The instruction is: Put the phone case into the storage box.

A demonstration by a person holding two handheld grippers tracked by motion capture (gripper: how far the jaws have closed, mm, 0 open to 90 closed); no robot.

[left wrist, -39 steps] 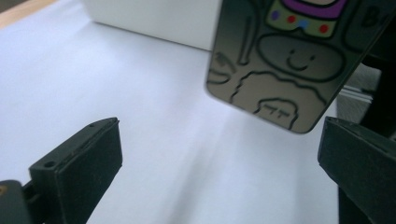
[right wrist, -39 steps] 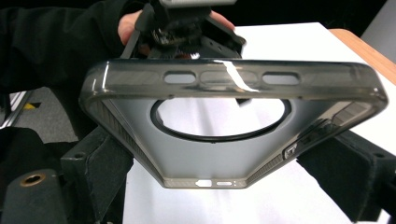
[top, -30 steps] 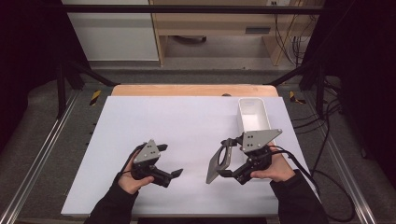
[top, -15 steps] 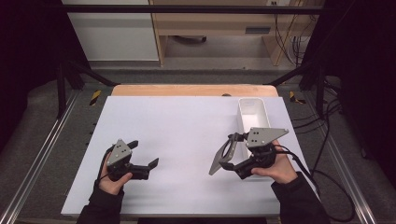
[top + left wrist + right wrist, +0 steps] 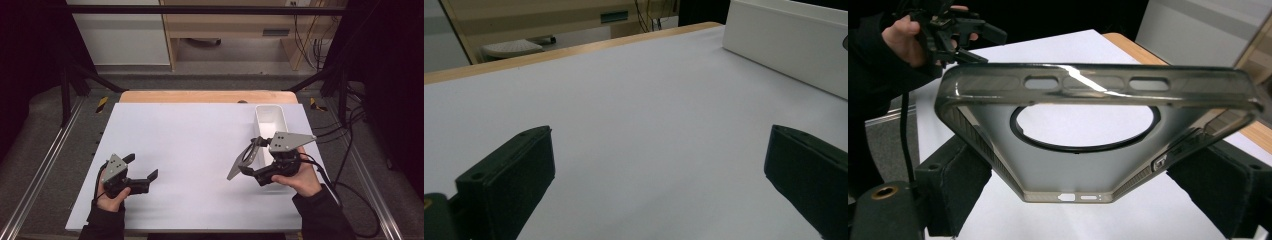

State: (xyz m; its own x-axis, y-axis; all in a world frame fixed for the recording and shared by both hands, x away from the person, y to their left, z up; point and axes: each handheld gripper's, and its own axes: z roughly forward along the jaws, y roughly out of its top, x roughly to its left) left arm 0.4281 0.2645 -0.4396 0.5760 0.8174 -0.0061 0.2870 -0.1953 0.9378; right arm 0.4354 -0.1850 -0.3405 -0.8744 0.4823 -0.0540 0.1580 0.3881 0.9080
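The right tongs point(image 5: 248, 165) are closed on a translucent grey phone case point(image 5: 1098, 132), clamping it across its two long edges. In the right gripper view the case stands on edge between the jaws, with its round camera cutout facing the lens and its button slots along the upper rim. In the high view the phone case point(image 5: 241, 161) is held clear above the white desk point(image 5: 200, 145), tilted, at the right front area, just beside the near end of the white bin point(image 5: 270, 120).

The left tongs point(image 5: 142, 169) are open and grip nothing; the left gripper view shows both jaws well apart with bare desk between them. They sit low at the left front of the desk, well apart from the right tongs.

The white bin stands farther back on the right side of the desk.
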